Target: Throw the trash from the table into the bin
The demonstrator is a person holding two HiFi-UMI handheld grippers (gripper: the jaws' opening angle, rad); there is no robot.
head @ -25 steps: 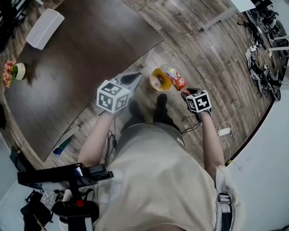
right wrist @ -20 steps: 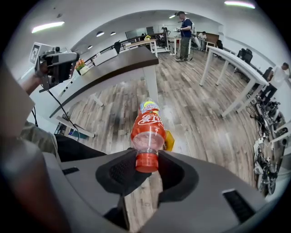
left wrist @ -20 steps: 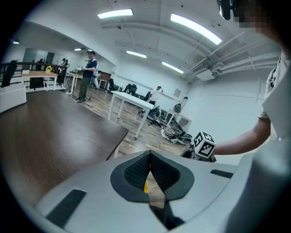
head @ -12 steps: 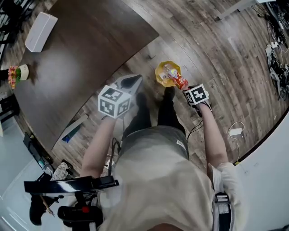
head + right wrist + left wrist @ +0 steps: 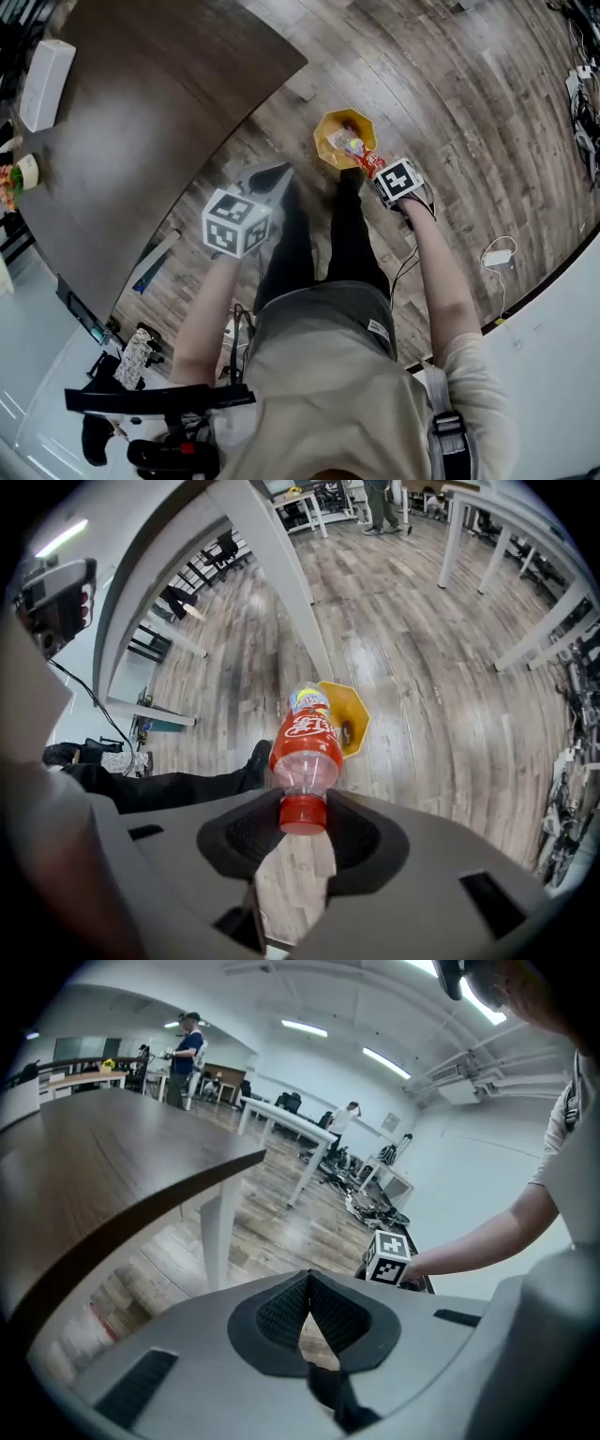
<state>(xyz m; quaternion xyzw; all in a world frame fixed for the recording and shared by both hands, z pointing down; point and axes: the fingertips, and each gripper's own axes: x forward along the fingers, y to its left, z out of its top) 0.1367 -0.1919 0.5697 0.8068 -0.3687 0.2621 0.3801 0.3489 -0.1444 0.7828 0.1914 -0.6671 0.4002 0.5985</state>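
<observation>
Bottle [image 5: 305,742], gripped by right tongs [image 5: 302,819], now hangs lower over yellow bin [image 5: 356,714]; left tongs [image 5: 307,1309] clenched empty.

A clear plastic bottle [image 5: 305,747], red-labelled and red-capped, is gripped at its cap, its base aimed at the open yellow octagonal bin [image 5: 357,726] set at its 1 o'clock on the wooden floor [image 5: 450,724].

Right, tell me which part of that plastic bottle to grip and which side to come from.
Take the bottle by its red cap and neck, coming in from the cap end along its length. That end is narrow and fits between the fingers, while the body is wider and round. The right gripper grips it there, with the base pointing toward the yellow bin.
</observation>
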